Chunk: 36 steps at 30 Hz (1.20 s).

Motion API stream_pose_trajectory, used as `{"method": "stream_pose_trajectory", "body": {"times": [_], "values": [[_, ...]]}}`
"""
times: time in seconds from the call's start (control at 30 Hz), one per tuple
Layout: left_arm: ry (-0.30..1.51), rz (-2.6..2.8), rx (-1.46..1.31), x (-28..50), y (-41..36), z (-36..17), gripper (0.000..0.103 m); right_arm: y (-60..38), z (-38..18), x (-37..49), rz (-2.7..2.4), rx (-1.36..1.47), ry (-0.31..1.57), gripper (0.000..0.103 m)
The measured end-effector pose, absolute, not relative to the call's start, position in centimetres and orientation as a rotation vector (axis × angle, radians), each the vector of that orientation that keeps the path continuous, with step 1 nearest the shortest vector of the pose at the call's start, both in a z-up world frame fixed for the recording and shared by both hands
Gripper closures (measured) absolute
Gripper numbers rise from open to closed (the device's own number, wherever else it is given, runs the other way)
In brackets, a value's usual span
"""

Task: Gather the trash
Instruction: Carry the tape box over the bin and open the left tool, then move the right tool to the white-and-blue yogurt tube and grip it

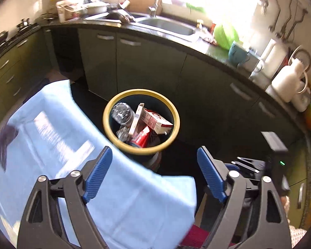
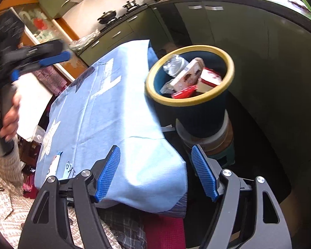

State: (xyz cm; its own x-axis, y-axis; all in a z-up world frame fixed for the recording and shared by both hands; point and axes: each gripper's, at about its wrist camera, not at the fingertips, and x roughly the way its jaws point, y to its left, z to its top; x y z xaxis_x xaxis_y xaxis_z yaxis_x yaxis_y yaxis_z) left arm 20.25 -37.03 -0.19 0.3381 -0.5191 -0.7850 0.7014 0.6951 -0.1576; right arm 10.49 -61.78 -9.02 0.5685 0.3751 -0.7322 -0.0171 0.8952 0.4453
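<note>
Both grippers hang empty, jaws apart: the left gripper (image 1: pixel 153 174) above the cloth (image 1: pixel 51 137), the right gripper (image 2: pixel 155 172) at its near corner. Just beyond the cloth's edge stands the bin (image 2: pixel 205 112), already holding the trash: red cartons (image 1: pixel 155 120), a crumpled clear bottle (image 1: pixel 122 113). All likely light and crushable; the bottle probably slippery, so pinch a carton's edge.

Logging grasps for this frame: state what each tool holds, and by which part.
Nothing is held. The left tool and right tool both stand open and empty, and the trash lies in the bin.
</note>
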Motion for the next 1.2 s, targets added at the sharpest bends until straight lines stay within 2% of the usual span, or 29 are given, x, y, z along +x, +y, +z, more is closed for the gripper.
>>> {"method": "stream_pose_trajectory", "body": {"times": [0.2, 0.47, 0.57, 0.77, 1.03, 1.2], "values": [[0.768, -0.664, 0.142, 13.2, -25.6, 2.2, 0.012, -53.2, -8.0, 11.1, 0.378, 0.309, 0.993, 0.032], [0.593, -0.352, 0.013, 8.2, -11.3, 2.3, 0.009, -38.6, -7.4, 11.4, 0.597, 0.126, 1.102, 0.032], [0.569, -0.292, -0.004, 7.5, -8.3, 2.1, 0.009, -34.7, -7.5, 11.2, 0.661, 0.115, 1.150, 0.039], [0.580, -0.319, -0.050, 6.9, -5.7, 1.3, 0.009, -29.1, -8.9, 11.7, 0.685, 0.054, 1.299, 0.050], [0.562, -0.341, -0.062, 6.3, -4.9, 0.8, 0.009, -25.6, -10.3, 12.8, 0.617, -0.121, 1.413, 0.054], [0.567, -0.341, -0.065, 6.2, -4.6, 0.5, 0.009, -24.5, -10.4, 12.8, 0.606, -0.217, 1.422, 0.055]]}}
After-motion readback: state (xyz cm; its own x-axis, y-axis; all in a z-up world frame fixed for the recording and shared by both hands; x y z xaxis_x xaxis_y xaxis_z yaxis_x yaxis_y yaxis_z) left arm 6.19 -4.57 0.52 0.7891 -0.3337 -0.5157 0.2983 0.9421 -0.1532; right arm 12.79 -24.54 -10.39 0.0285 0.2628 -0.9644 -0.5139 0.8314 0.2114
